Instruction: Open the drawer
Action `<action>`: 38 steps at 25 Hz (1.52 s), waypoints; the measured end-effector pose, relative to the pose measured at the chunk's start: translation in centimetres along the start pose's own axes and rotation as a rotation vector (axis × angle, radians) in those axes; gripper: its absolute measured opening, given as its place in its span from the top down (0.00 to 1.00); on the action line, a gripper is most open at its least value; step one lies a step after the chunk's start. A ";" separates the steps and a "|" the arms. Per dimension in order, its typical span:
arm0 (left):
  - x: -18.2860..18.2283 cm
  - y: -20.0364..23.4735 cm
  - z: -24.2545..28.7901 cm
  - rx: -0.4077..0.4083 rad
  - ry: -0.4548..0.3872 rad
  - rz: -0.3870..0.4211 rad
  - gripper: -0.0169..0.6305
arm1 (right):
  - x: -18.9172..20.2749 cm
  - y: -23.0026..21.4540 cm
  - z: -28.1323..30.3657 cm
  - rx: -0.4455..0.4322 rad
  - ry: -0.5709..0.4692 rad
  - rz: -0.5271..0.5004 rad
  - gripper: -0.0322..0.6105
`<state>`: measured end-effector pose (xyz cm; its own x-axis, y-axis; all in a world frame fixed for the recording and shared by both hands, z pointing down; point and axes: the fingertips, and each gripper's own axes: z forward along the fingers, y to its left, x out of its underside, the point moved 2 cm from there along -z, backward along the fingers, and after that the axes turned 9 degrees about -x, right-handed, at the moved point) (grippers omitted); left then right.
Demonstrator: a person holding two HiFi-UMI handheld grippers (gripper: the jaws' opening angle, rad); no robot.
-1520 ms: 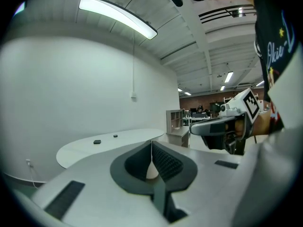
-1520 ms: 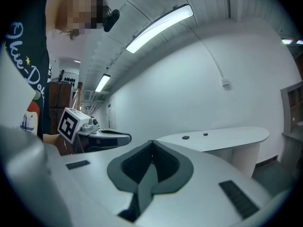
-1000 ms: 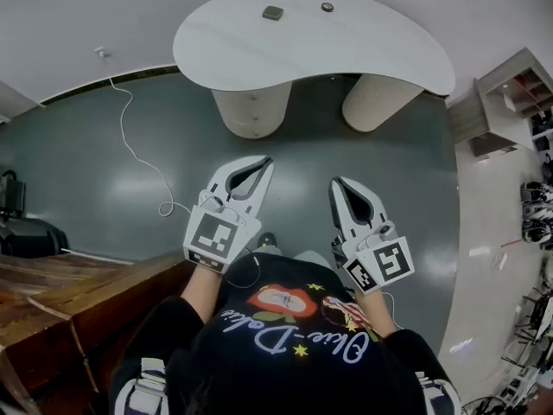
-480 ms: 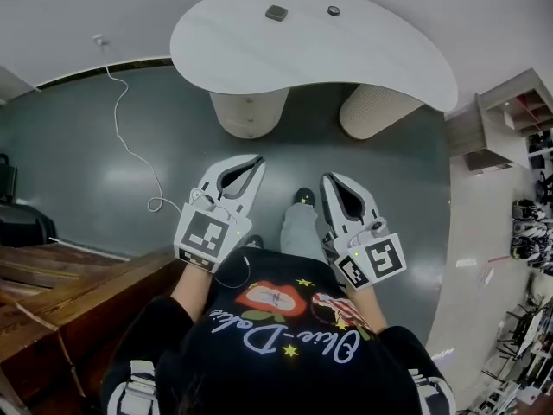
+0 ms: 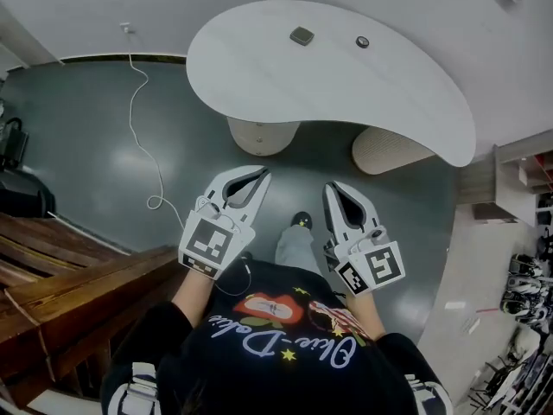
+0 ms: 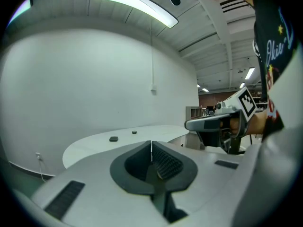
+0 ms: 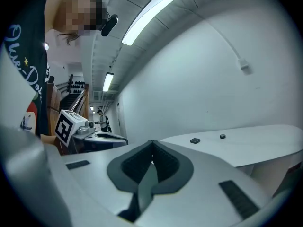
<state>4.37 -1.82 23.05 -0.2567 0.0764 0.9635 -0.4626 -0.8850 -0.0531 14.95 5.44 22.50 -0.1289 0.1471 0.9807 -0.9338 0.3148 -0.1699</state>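
Observation:
A white kidney-shaped table (image 5: 328, 85) stands ahead on two round pedestals. The left pedestal (image 5: 262, 135), which carries the drawers, is mostly hidden under the tabletop, and no drawer front shows clearly. My left gripper (image 5: 266, 172) (image 6: 151, 143) is held in the air short of that pedestal, jaws shut and empty. Beside it my right gripper (image 5: 329, 186) (image 7: 152, 142) is also shut with nothing in it, short of the gap between the pedestals. Neither touches the table.
On the tabletop lie a small dark square block (image 5: 301, 35) and a round dark knob (image 5: 362, 41). The second pedestal (image 5: 389, 152) stands to the right. A white cable (image 5: 143, 145) trails over the grey floor at left. Wooden steps (image 5: 52, 275) sit lower left; shelving (image 5: 527, 171) at right.
The person has stepped toward the table, which now looms closer, its top covering more of the pedestals. Both grippers came forward with the body and stayed shut.

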 end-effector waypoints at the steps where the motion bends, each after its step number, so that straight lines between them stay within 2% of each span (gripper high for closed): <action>1: 0.0 0.1 0.6 -0.010 0.005 -0.003 0.96 | 0.0 -0.6 0.4 -0.014 0.004 0.001 0.95; 9: -1.4 0.7 5.3 -0.109 0.021 -0.038 0.96 | -1.3 -6.9 2.6 -0.125 0.036 0.004 0.95; 20: 1.5 1.6 9.7 -0.267 0.093 -0.142 0.96 | 0.5 -12.0 5.7 -0.298 0.133 0.005 0.95; 29: 8.2 3.1 12.0 -0.419 0.176 -0.230 0.96 | 5.7 -14.1 9.1 -0.412 0.225 0.016 0.95; 38: 16.4 6.2 13.3 -0.487 0.218 -0.339 0.96 | 12.8 -13.5 13.8 -0.417 0.312 0.080 0.95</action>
<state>8.61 -12.15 42.01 -0.1718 0.4534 0.8746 -0.8685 -0.4888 0.0828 21.29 -9.84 38.67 -0.0296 0.4386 0.8982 -0.7049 0.6280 -0.3299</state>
